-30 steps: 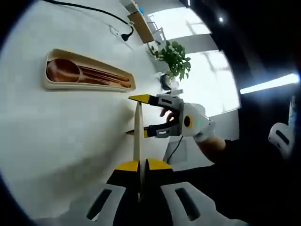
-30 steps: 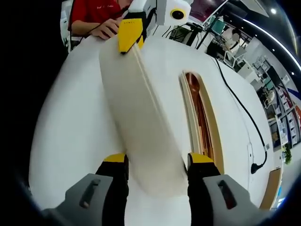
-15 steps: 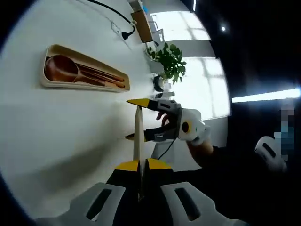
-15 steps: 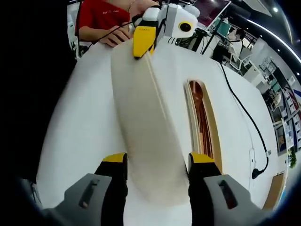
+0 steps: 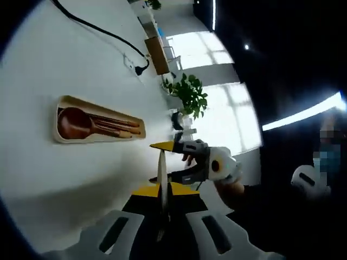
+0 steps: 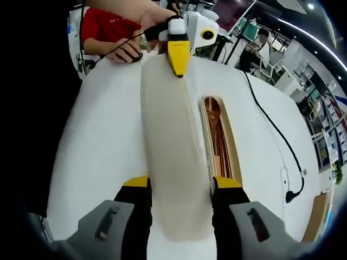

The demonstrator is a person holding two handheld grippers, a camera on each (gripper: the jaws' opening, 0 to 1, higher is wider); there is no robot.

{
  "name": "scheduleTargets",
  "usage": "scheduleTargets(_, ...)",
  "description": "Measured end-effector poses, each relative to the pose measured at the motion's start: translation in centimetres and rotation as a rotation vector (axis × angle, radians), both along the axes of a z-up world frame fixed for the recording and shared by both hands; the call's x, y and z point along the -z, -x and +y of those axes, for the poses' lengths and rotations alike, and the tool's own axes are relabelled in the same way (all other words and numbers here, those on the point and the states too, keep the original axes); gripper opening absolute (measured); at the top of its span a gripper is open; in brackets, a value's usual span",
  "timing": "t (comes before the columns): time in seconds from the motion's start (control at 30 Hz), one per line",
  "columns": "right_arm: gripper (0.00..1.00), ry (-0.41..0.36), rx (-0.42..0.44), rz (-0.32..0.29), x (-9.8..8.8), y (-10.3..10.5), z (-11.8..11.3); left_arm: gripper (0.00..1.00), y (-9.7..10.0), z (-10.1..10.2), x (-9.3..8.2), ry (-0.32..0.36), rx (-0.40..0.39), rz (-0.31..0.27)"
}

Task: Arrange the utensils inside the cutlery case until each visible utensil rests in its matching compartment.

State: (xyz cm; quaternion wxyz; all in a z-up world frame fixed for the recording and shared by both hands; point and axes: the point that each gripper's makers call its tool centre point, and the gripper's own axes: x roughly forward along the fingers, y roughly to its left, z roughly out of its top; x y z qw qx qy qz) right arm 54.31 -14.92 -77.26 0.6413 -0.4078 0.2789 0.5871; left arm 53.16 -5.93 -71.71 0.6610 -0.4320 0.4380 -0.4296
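White tabletop (image 6: pixel 103 135) spread below, a black cable (image 6: pixel 268 124) snaking across it, bright windows and a potted green plant (image 5: pixel 190 95) behind. Right gripper (image 6: pixel 181 187) pinched the near end of the long cream oval lid (image 6: pixel 171 157) between its yellow pads; left gripper (image 5: pixel 162 189) clamped the far end, seen edge-on. The lid ran lengthwise from claw to claw. Just beside it lay the cream cutlery case (image 5: pixel 97 122), parallel, holding a brown wooden spoon (image 5: pixel 76 123) and sticks.
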Motion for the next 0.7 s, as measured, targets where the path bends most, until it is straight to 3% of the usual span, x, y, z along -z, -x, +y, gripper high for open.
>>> scheduleTargets(0.03,0.41,-0.009,0.028,0.014,-0.1,-0.3,0.0,0.05,-0.6,0.1,-0.2,-0.003,-0.027,-0.019)
scheduleTargets(0.1,0.41,-0.025,0.069,0.043,-0.3,-0.7,0.2,0.06,-2.5,0.9,0.1,-0.074,-0.114,-0.12)
scheduleTargets(0.13,0.41,-0.024,0.077,0.049,-0.3,-1.0,0.3,0.08,-2.8,1.1,0.2,-0.101,-0.12,-0.142)
scheduleTargets(0.33,0.41,-0.004,0.093,0.029,-0.2,-3.1,0.4,0.15,-5.0,2.0,1.1,-0.225,-0.204,-0.217)
scheduleTargets(0.43,0.4,0.014,0.081,0.032,-0.2,-3.8,0.5,0.16,-5.6,2.0,0.9,-0.236,-0.221,-0.23)
scheduleTargets(0.53,0.4,0.019,0.077,0.049,-0.1,-4.7,0.8,0.2,-7.0,3.0,1.6,-0.345,-0.264,-0.306)
scheduleTargets(0.7,0.4,0.051,0.046,0.057,0.5,-6.3,1.3,0.24,-8.5,3.8,2.3,-0.454,-0.287,-0.345)
